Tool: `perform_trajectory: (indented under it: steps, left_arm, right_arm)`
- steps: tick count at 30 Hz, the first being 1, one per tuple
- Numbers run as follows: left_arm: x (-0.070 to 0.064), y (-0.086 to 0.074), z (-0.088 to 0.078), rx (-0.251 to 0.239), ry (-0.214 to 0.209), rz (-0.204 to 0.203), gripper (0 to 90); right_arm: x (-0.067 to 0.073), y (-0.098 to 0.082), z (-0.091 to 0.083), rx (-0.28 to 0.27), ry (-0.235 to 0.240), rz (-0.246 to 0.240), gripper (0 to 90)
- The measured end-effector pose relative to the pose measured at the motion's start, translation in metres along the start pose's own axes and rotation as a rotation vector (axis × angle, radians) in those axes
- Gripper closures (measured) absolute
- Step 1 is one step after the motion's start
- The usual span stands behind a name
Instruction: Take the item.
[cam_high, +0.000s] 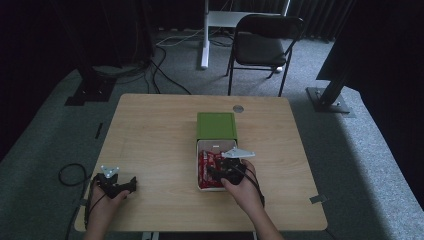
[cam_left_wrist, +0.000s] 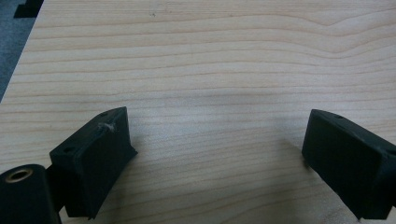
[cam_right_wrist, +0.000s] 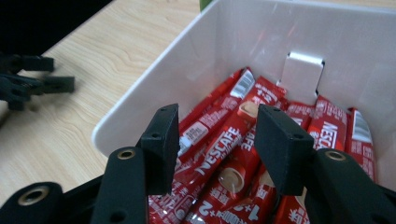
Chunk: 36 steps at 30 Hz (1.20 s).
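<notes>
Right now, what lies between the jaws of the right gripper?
In the right gripper view, a red Nescafe sachet lies between the jaws of the right gripper, inside the white box.

The right gripper (cam_right_wrist: 217, 149) reaches into a white box (cam_right_wrist: 140, 100) that stands on a wooden table (cam_right_wrist: 93, 60). Its two black jaws stand on both sides of a red Nescafe sachet (cam_right_wrist: 224, 140), which lies on top of other red sachets (cam_right_wrist: 327, 126). It is not clear if the pads already touch it.

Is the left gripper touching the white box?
Apart. The high view shows the left gripper at the table's near left, with bare wood between it and the white box.
</notes>
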<state>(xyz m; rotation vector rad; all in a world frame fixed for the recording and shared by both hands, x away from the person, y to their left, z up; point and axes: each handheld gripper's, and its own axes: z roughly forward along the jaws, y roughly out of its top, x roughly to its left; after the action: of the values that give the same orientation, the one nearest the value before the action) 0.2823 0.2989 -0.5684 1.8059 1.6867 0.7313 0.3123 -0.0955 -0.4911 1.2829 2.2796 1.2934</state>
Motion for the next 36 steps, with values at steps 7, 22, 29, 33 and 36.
perform_trajectory:
  steps: [7, 22, 29, 33, 36]
  left_arm:
    - [0.0, 0.0, 0.0, 0.0, 0.0, 0.0, 8.9]
    - [0.0, 0.0, 0.0, 0.0, 0.0, 0.0, 8.9]
    - [0.0, 0.0, 0.0, 0.0, 0.0, 0.0, 8.9]
    - [0.0, 0.0, 0.0, 0.0, 0.0, 0.0, 8.9]
    - [0.0, 0.0, 0.0, 0.0, 0.0, 0.0, 8.9]
  right_arm:
    - [0.0, -0.004, 0.003, 0.032, -0.024, 0.039, 55.8]
    - [0.006, -0.009, 0.016, 0.086, -0.053, 0.014, 63.7]
    - [0.006, -0.01, 0.016, 0.086, -0.046, 0.023, 79.2]
    - [0.006, -0.009, 0.014, 0.078, -0.049, 0.036, 83.0]
    - [0.004, -0.008, 0.009, 0.069, -0.043, 0.045, 84.5]
